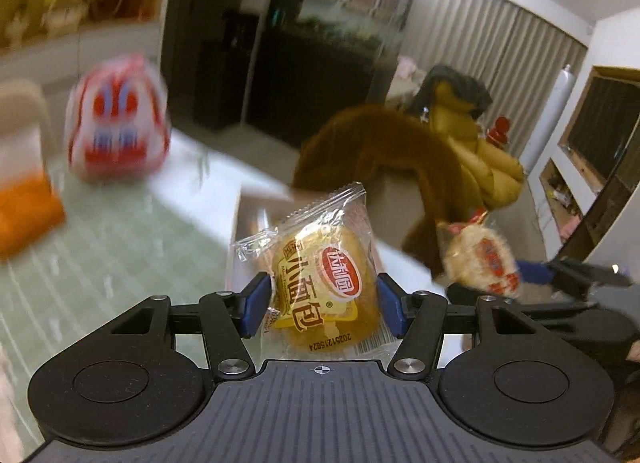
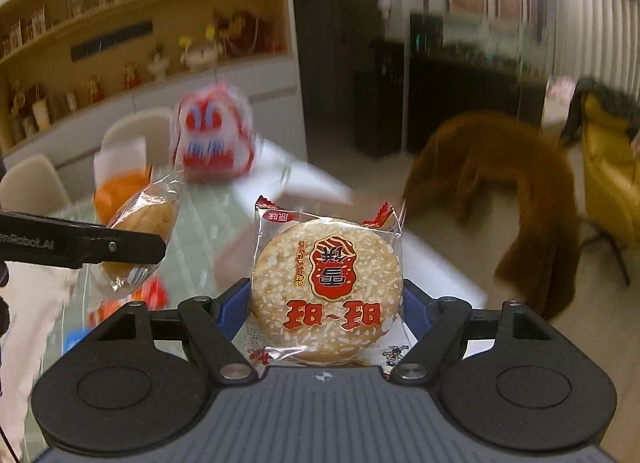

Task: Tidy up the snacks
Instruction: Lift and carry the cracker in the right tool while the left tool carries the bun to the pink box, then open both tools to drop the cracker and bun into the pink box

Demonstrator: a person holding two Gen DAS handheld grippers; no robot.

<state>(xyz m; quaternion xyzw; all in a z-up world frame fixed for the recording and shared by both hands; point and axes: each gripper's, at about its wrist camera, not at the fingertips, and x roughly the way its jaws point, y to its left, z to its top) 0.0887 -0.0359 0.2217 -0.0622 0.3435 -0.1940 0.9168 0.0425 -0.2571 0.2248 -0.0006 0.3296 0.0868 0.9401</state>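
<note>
My left gripper [image 1: 322, 303] is shut on a small wrapped bread bun [image 1: 324, 287] in clear and yellow packaging, held above the table. My right gripper [image 2: 326, 311] is shut on a round wrapped rice cracker [image 2: 326, 287] with red print. The right gripper and its cracker [image 1: 482, 261] show at the right of the left wrist view. The left gripper with the bun [image 2: 140, 227] shows at the left of the right wrist view. A large red and white snack bag [image 1: 116, 123] stands on the green-tinted glass table [image 1: 120, 247].
An orange and white package [image 1: 24, 203] stands at the table's left. A chair draped with a brown coat [image 2: 516, 191] stands beyond the table's right edge, a yellow chair [image 2: 612, 167] behind it. Shelves and a dark cabinet line the back.
</note>
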